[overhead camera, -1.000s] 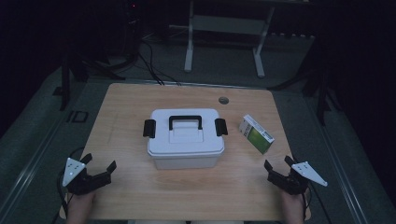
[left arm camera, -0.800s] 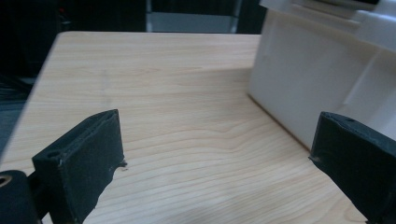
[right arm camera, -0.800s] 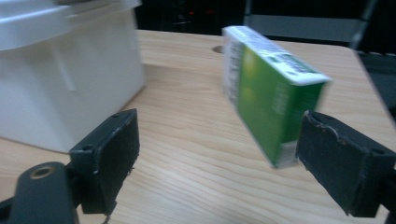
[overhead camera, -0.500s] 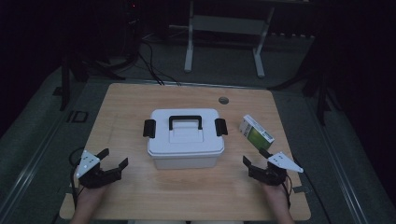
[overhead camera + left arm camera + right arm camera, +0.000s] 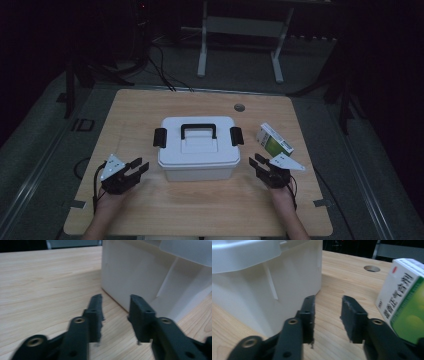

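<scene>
One white storage box point(image 5: 198, 148) with a black handle sits mid-table, long axis running three to nine o'clock, beside one green-white carton point(image 5: 274, 140) at its three o'clock. The left gripper point(image 5: 134, 168) at eight o'clock and right gripper point(image 5: 259, 164) at four o'clock flank it; both sets of jaws have just been closing, part-open and holding nothing.

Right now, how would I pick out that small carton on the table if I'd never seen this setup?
Start at the wooden table, then find the big white storage box with black handle in its middle. The small carton lies just right of that box. It is the only green-and-white thing there, printed with lettering.
</scene>
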Available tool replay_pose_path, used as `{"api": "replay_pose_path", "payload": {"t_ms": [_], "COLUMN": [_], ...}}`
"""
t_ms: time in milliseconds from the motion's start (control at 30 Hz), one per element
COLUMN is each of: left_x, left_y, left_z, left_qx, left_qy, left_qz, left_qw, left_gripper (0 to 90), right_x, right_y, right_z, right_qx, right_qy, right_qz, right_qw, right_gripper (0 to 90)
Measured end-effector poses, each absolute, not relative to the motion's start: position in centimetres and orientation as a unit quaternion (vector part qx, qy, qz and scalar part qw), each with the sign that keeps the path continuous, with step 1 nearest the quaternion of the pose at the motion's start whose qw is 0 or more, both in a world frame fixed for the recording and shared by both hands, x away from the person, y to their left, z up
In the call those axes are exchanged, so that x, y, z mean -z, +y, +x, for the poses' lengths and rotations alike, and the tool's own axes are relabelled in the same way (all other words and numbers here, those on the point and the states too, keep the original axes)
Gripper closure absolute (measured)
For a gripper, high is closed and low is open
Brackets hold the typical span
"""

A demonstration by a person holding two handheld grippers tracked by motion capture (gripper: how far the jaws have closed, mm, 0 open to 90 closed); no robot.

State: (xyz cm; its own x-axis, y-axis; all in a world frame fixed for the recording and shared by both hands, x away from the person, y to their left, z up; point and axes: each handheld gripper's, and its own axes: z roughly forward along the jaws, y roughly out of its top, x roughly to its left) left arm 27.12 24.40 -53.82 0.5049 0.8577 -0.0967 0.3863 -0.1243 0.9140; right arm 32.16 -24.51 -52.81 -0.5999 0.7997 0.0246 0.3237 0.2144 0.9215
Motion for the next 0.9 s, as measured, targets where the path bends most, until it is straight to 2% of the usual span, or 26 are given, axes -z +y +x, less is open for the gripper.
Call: {"api": "replay_pose_path", "payload": {"t_ms": [133,233,333,400,533,900], "left_x": [54.0,54.2,54.4,54.6,54.7,54.7], "left_y": [23.4,22.9,22.2,21.8,21.3,20.3], "left_z": [28.2,28.8,29.5,29.9,30.2,30.9], "left_qx": [-0.228,-0.216,-0.206,-0.204,-0.205,-0.187], "left_qy": [0.436,0.431,0.429,0.425,0.422,0.415], "left_qz": [0.718,0.725,0.732,0.736,0.737,0.738], "left_qw": [0.493,0.492,0.487,0.486,0.487,0.498], "left_gripper": [71.3,79.5,79.7,83.1,88.7,89.7], "right_x": [53.1,53.3,53.5,53.7,53.9,54.3], "right_y": [-23.9,-23.2,-22.4,-21.8,-21.1,-20.0], "right_z": [32.8,33.4,33.7,34.0,34.3,34.7], "right_qx": [-0.499,-0.497,-0.486,-0.484,-0.483,-0.487], "right_qy": [0.744,0.748,0.761,0.769,0.773,0.773], "right_qz": [0.377,0.375,0.364,0.358,0.355,0.357], "right_qw": [0.235,0.230,0.226,0.217,0.209,0.194], "right_gripper": [75.9,80.4,84.1,89.7,89.9,89.8]}}
